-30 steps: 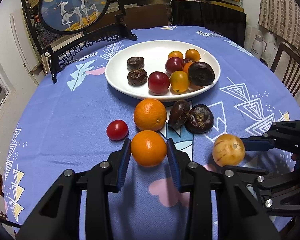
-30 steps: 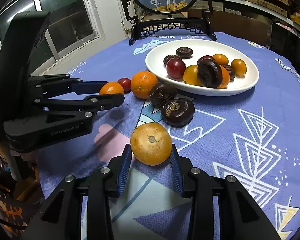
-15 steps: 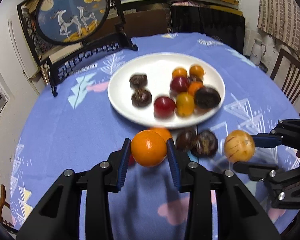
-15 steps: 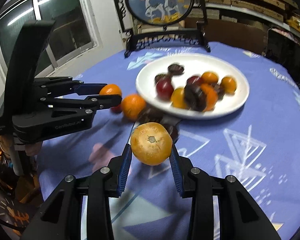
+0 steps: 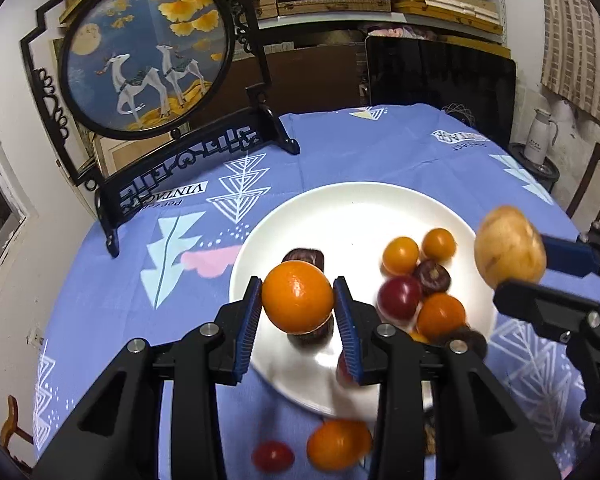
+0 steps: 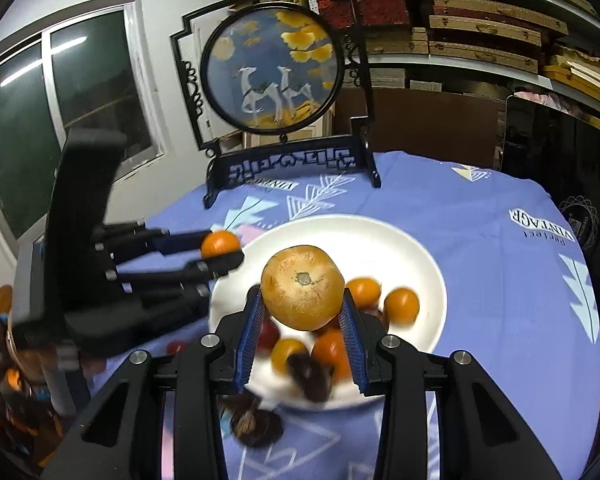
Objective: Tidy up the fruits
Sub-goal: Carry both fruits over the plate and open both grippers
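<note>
My left gripper [image 5: 298,312] is shut on an orange [image 5: 298,297] and holds it in the air over the near-left part of the white plate [image 5: 340,216]. My right gripper [image 6: 302,322] is shut on a tan, rough-skinned round fruit [image 6: 302,287] above the plate's [image 6: 380,236] near side; it also shows in the left wrist view [image 5: 509,250]. The plate holds small orange, red and dark fruits [image 5: 400,294]. A second orange [image 5: 338,444] and a red tomato [image 5: 272,456] lie on the cloth in front of the plate.
A round painted screen on a black stand [image 5: 148,56] stands at the table's far left. A dark fruit [image 6: 256,422] lies on the blue cloth [image 5: 100,300] near the plate. A dark chair back [image 5: 440,80] and shelves sit behind the table.
Both grippers have lifted their fruits off the cloth and moved forward over the plate. The other orange, tomato and dark fruits stay behind on the cloth.
</note>
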Demonstrator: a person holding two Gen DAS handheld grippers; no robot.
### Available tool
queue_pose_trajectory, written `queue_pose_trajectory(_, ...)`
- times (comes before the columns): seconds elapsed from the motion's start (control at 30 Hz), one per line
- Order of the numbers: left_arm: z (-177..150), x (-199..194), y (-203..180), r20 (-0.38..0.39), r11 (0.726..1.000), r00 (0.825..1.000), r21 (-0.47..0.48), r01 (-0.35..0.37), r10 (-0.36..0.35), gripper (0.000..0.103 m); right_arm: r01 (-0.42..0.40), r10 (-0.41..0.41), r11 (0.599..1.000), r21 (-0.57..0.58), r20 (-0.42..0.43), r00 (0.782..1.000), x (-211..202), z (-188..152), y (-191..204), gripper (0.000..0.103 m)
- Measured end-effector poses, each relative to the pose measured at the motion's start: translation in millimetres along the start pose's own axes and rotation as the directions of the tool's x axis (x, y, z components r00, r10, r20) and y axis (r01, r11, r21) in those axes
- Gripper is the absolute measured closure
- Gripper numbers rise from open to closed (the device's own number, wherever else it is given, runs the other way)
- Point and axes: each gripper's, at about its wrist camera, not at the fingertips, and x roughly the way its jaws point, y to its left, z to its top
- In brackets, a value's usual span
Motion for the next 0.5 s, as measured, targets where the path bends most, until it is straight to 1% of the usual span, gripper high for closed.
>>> queue_pose_trajectory(0.13, 7.9, 20.4, -1.6, -0.019, 1.000, 1.000, 0.002, -0.009, 0.009, 0.068, 0.010, -0.010, 1.000, 0.016, -0.010, 1.000, 19.8, 15.0, -12.1, 0.064)
queue_pose_trajectory(0.33, 10.8, 40.2, -2.5, -0.039, 1.000, 0.999, 0.003, -0.009, 0.009, 0.068, 0.004, -0.004, 0.999, 0.050, -0.016, 1.000, 42.2, 20.7, -23.3, 0.064)
queue_pose_trajectory(0.5, 13.0, 53.2, -2.0, -0.057, 1.000, 0.998, 0.006, -0.014, 0.014, 0.068, 0.010, -0.009, 0.999, 0.044, -0.038, 0.999, 60.7, 23.7, -25.2, 0.064)
